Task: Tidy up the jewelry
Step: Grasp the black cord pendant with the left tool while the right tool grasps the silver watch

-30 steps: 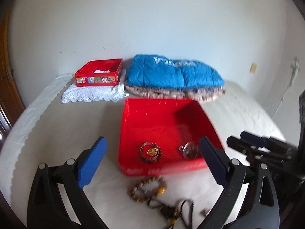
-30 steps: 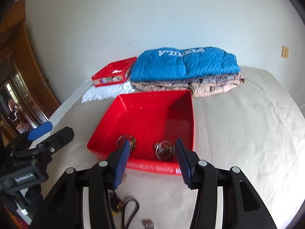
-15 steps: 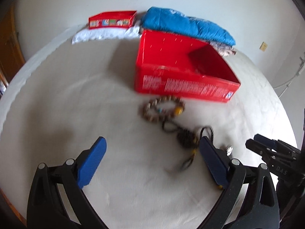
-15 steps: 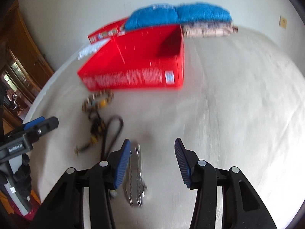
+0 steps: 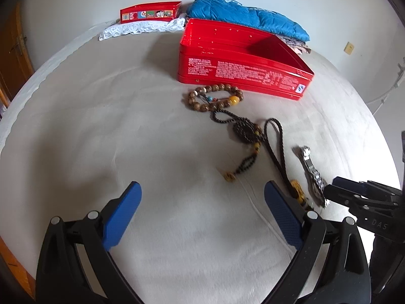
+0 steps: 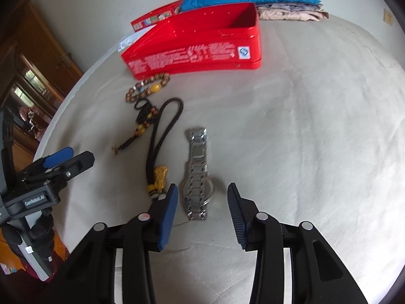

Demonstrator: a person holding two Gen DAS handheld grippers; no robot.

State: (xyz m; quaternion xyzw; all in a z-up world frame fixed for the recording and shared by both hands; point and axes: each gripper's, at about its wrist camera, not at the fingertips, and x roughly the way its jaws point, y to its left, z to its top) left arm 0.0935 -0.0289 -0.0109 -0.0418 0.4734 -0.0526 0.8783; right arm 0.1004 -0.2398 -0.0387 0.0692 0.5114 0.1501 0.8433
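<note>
Jewelry lies loose on the pale bedcover (image 6: 316, 126) in front of the large red tin (image 6: 202, 50), none of it touching the tin as far as can be judged, though the nearest piece sits just beside the tin's front wall. Leftmost in the right wrist view, the left gripper (image 5: 202, 217) is seen from the side; its own camera shows its blue pads spread wide over bare cover, holding nothing. Next comes the wooden bead bracelet (image 6: 148, 87), with one yellow bead, closest to the tin. Below it lies the dark beaded pendant (image 6: 145, 116) with a short tassel, touching or overlapping the bracelet at its upper end. Beside that, the braided black cord (image 6: 162, 136) runs toward the camera and ends in a gold charm (image 6: 160, 174) just left of the right gripper's left finger. The steel watch (image 6: 197, 174) lies flat and lengthwise, its case end between the fingertips of the right gripper (image 6: 202, 200). The blue pads stand apart on either side of the watch without touching it, so this gripper is parted and grasps nothing. At the far edge of the bed, a small red tin (image 5: 150, 12) rests on white lace (image 5: 141, 29), and to its right a blue quilt (image 5: 248, 17) is folded on patterned cloth.
</note>
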